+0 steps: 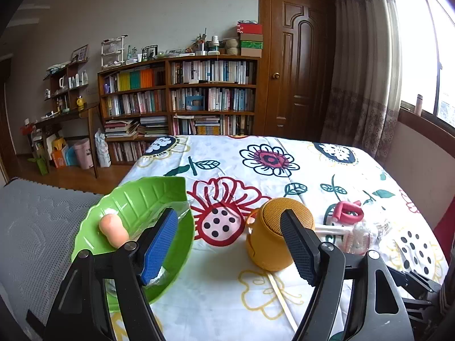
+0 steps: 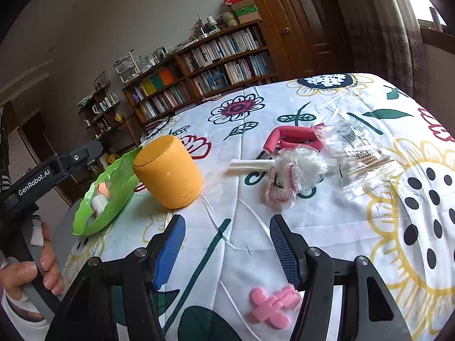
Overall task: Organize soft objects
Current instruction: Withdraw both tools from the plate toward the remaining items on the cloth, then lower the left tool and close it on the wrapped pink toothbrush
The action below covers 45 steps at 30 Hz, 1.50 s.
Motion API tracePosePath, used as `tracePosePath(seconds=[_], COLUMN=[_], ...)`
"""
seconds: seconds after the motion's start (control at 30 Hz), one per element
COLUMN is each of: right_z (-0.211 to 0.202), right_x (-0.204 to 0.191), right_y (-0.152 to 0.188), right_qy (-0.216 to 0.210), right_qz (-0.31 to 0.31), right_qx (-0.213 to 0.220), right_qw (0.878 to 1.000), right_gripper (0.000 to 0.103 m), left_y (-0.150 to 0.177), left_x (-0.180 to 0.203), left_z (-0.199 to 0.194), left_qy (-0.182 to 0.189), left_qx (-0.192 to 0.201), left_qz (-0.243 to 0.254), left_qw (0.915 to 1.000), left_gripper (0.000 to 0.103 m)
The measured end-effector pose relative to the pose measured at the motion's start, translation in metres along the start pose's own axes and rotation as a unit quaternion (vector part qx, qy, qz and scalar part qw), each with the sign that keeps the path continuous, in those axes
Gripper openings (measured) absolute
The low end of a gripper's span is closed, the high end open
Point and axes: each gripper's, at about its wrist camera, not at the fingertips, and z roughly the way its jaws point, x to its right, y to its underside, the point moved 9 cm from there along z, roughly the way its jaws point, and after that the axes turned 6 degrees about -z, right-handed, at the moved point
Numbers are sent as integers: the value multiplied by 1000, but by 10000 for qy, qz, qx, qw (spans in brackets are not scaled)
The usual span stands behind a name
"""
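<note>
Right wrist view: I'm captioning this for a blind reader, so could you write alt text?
An open right claw hovers over a floral tablecloth, empty. Ahead stand a yellow speaker and a green leaf-shaped dish; a pink plastic clip lies beneath.

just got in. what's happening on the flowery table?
A person holds a tool in each hand over the floral tablecloth. Both the left tool and right tool are open and empty. The green leaf tray at the left edge already holds a peach sponge and something wrapped. The red foam roller, plastic-wrapped bundle and pink clip lie loose beside the orange speaker.
</note>
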Motion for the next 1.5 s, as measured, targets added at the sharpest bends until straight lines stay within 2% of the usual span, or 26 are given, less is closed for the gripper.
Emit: tracePosePath(seconds=[0.27,0.47,1.1,1.5], right_z=[-7,-13,-29,-44], right_x=[15,27,71,95], right_y=[2,4,10,13], right_qy=[91,206,532,777], right_qz=[97,157,396,124], right_qx=[17,13,-13,-159], right_qw=[9999,9997,9978,9968], right_gripper=[65,65,65,65], left_y=[0,1,27,50], left_x=[35,60,119,150], left_z=[5,9,26,41], left_qy=[253,414,859,1084], left_qx=[-30,-46,-468,-817], left_qz=[331,558,964,1204], left_qw=[9991,9976,9905,9834], left_gripper=[76,83,83,83])
